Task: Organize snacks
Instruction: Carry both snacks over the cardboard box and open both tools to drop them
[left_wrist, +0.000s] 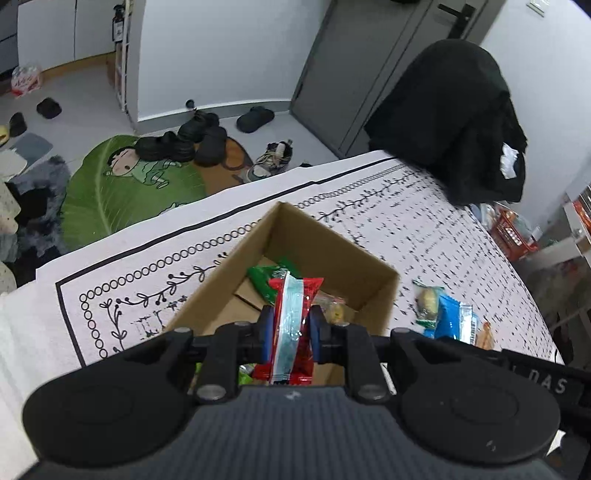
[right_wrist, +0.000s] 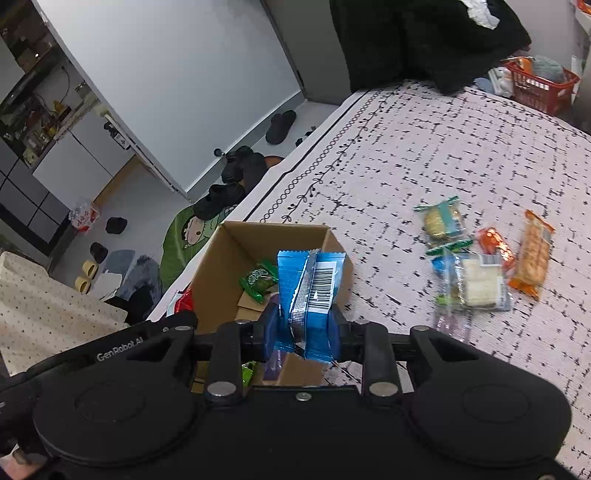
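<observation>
An open cardboard box stands on the patterned tablecloth, with a green snack packet inside. My left gripper is shut on a red snack packet and holds it over the box. My right gripper is shut on a blue snack packet with a barcode, held above the box's near right corner. Loose snacks lie on the cloth to the right: a green-edged cracker pack, a clear-wrapped white bar, a small orange packet and an orange biscuit pack.
A chair draped in black clothing stands at the table's far side. A red basket sits beyond the table at the right. Shoes and a green mat lie on the floor past the table's left edge.
</observation>
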